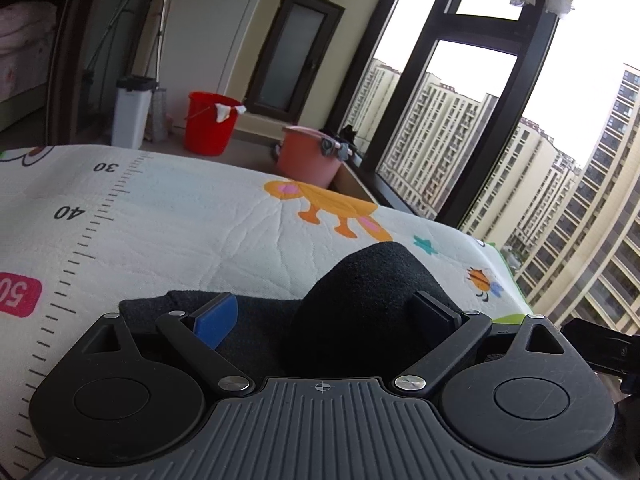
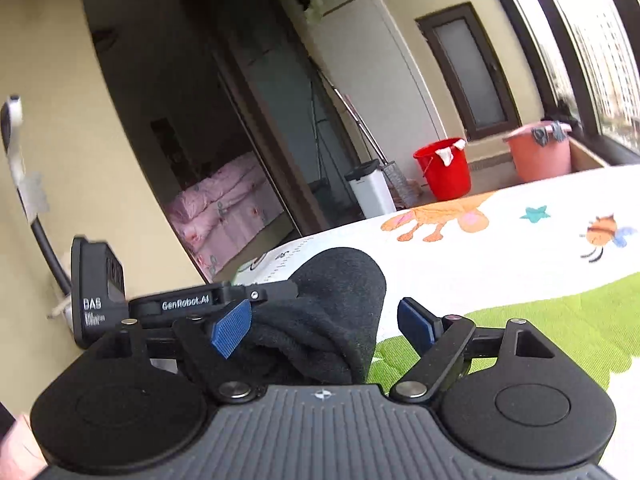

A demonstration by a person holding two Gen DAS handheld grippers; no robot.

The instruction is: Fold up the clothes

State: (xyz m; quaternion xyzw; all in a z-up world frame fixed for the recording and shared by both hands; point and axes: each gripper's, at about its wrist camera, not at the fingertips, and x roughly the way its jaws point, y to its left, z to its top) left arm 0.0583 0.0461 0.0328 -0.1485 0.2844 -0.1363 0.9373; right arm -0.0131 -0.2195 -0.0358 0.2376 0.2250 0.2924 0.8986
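A black garment (image 1: 360,300) is lying bunched on the near part of a printed mat (image 1: 180,220), with a rounded hump rising between both grippers. The left gripper (image 1: 324,316) is standing with its jaws wide apart around the cloth; whether its pads are pressing on the cloth I cannot tell. The right gripper (image 2: 324,328) is also holding its jaws apart, with the garment (image 2: 332,320) between them, touching the left blue pad (image 2: 232,328) and clear of the right one.

Far beyond the mat, on the floor, a red bucket (image 1: 212,124) is sitting with a white rag (image 1: 226,111) draped over its rim. Right of it, a pink bucket (image 1: 308,156) is carrying grey cloths (image 1: 334,148) hung over its edge. What is inside either bucket is hidden. Left of the red bucket a white bin (image 1: 130,112) with a dark lid is standing closed
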